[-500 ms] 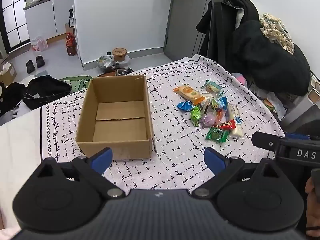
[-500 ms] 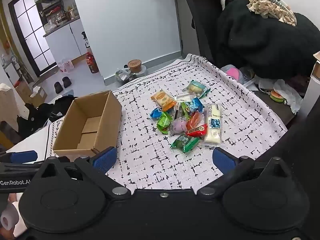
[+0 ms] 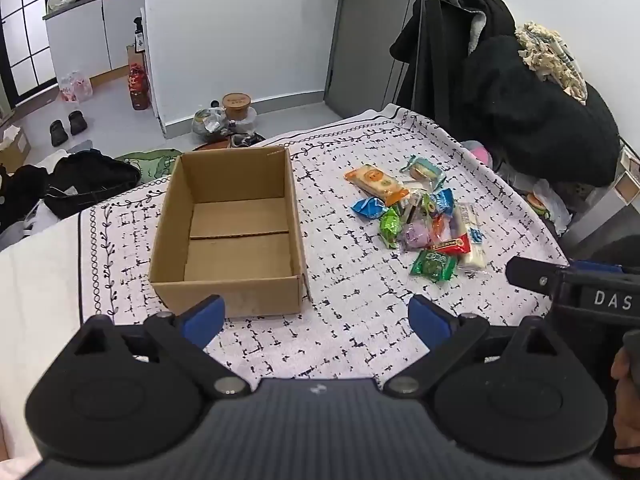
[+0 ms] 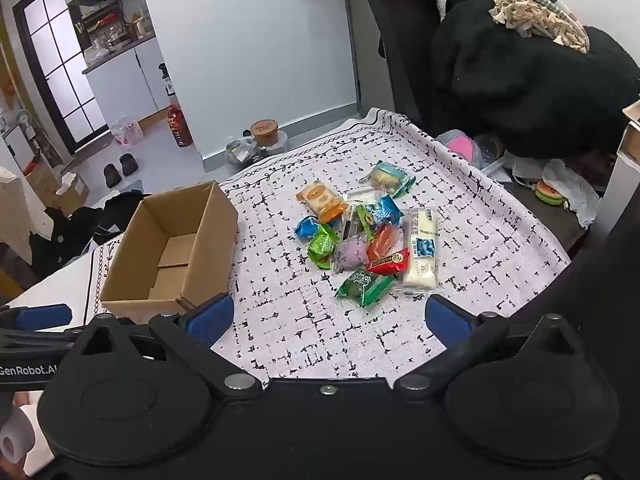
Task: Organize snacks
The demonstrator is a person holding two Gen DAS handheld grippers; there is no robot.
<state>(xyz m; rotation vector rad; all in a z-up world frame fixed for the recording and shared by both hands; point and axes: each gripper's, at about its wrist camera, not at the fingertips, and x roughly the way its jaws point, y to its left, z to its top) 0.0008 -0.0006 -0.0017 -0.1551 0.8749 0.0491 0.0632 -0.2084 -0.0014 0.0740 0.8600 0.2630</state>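
Snacks (image 3: pixel 416 216): a loose heap of small wrapped packets on the patterned tablecloth (image 3: pixel 360 320), well to the right of the box and apart from it.
Cardboard box (image 3: pixel 228 220): open-topped, upright on the cloth, nothing inside but its bottom flaps.
Nearest packet: a green wrapper (image 4: pixel 362 286) at the front edge of the heap, with a red packet (image 4: pixel 388 262) just behind it and a long white packet (image 4: pixel 422 248) beside them on the right.
Far packets: an orange-ended biscuit pack (image 3: pixel 376 182) and a teal-edged one (image 3: pixel 424 170) lie at the back of the heap.
Left gripper (image 3: pixel 316 316): jaws spread wide, nothing between them (blue pads over bare cloth, just in front of the box's near wall).
Right gripper (image 4: pixel 328 320): jaws also spread wide and holding nothing, above the cloth just short of the green wrapper.
Surroundings: dark clothing (image 4: pixel 520 64) is piled on a chair behind the table.
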